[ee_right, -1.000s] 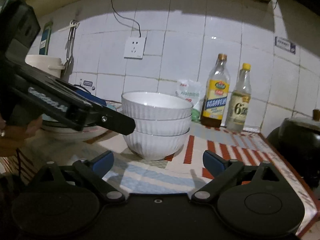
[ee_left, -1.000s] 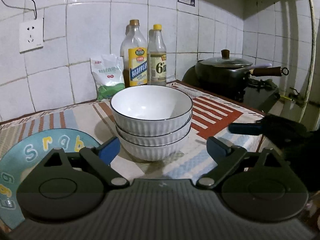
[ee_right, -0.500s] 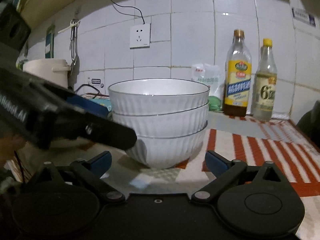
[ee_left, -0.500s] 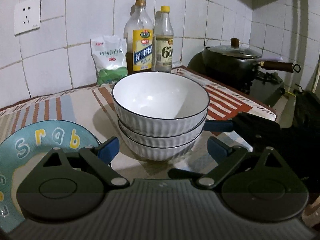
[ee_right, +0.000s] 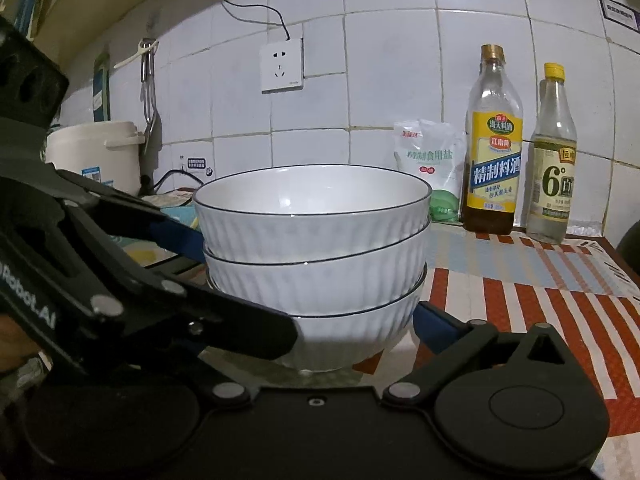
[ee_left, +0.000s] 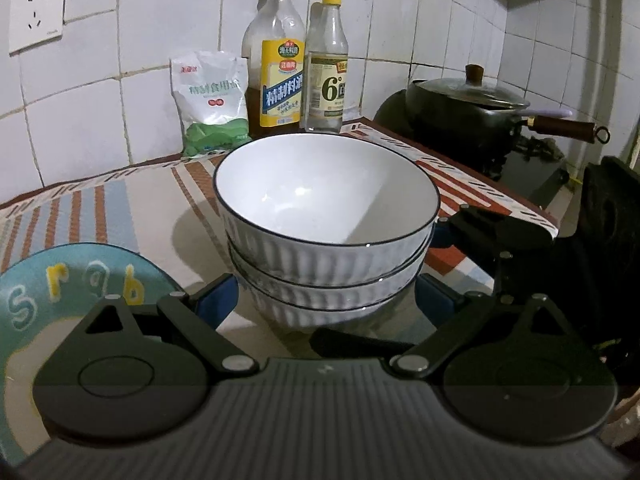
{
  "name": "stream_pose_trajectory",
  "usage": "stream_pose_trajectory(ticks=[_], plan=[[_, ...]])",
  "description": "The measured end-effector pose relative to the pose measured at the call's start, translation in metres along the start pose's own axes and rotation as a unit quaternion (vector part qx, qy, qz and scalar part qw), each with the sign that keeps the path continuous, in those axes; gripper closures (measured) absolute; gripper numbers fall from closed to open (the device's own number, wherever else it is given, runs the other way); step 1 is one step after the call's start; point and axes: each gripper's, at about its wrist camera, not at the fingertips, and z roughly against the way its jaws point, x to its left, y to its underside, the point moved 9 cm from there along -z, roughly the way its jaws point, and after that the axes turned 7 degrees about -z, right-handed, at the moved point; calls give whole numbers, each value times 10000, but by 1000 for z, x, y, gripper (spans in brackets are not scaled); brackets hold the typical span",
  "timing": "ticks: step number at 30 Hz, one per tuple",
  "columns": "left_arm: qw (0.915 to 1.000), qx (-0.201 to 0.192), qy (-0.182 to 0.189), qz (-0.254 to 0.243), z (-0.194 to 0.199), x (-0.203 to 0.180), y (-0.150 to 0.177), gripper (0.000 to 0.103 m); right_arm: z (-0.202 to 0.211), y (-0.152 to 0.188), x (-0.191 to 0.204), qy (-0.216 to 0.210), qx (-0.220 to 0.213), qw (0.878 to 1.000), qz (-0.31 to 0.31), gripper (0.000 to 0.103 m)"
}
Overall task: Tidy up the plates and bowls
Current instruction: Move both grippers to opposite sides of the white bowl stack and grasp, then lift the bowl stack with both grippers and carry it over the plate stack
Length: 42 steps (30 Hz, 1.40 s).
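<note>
The left gripper is spread wide around the foot of the stack of bowls, and the right gripper is likewise spread wide on either side of its lowest bowl; whether any finger touches is unclear. The three white bowls stand nested on the striped cloth. A plate lies just left; two bottles, a salt bag and a lidded pan stand behind.

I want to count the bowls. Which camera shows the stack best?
The right wrist view: it sees the bowl stack side-on, so all three rims show. The left wrist view looks down into the top bowl, and the lower two show only as thin bands.
</note>
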Motion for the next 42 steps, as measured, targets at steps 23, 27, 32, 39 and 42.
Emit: stream_pose_trajectory(ticks=[23,27,32,39,42], plan=[[9998,-177,-32,20,-5,-1,3,3,-11,1,1,226,292,9992,160,0],[9997,-231,-95,82,-5,-2,1,4,-10,1,-1,199,211,9996,0,0],[9996,-236,-162,41,-4,-4,3,4,-6,5,3,342,31,9994,-11,1],[9993,-278,-224,-92,0,-8,4,4,0,6,6,335,-55,9993,-139,1],[9991,-311,-233,-161,3,-10,3,4,3,6,6,283,-151,9992,-254,1]])
